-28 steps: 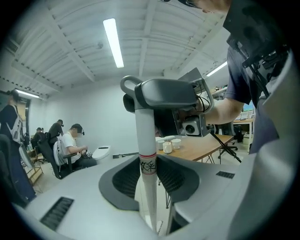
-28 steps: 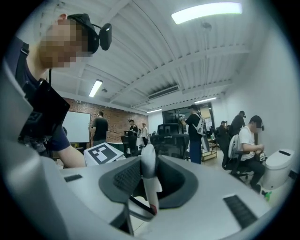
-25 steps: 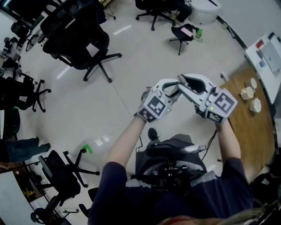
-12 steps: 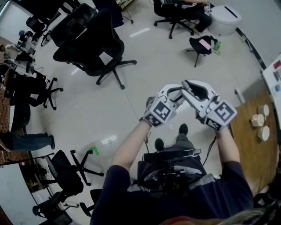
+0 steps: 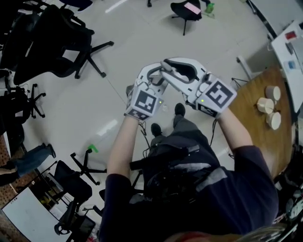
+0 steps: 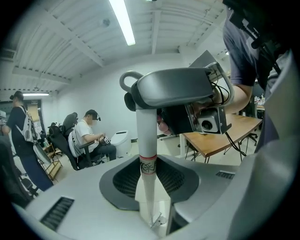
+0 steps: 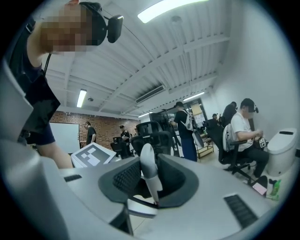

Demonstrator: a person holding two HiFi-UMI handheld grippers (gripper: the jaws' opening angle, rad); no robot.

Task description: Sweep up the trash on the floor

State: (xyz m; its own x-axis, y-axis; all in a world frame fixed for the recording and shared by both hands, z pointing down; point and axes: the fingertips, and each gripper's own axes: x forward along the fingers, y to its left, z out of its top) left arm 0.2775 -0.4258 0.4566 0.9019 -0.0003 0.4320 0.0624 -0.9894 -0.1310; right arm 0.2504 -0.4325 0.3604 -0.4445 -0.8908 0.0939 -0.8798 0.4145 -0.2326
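Observation:
A white broom handle [image 6: 146,140] with a red band stands upright between the pads of my left gripper [image 6: 149,176], which is shut on it. Its rounded top end [image 7: 147,161] sits in my right gripper [image 7: 150,183], shut on it as well. In the head view the left gripper [image 5: 156,73] and right gripper [image 5: 166,64] meet tip to tip above the person's knees, and they hide the handle. The broom head is out of sight. A small green scrap [image 5: 93,148] lies on the pale floor at the left.
Black office chairs [image 5: 52,42] crowd the upper left. A stool [image 5: 184,12] with a pink item stands at the top, beside a green bottle [image 5: 209,7]. A wooden table [image 5: 258,123] with round cups [image 5: 265,104] is at the right. A seated person [image 6: 89,136] works nearby.
Both grippers, still together, have moved up and to the left in the head view. The chairs have slid toward the upper left, and the person's feet now show just below the grippers.

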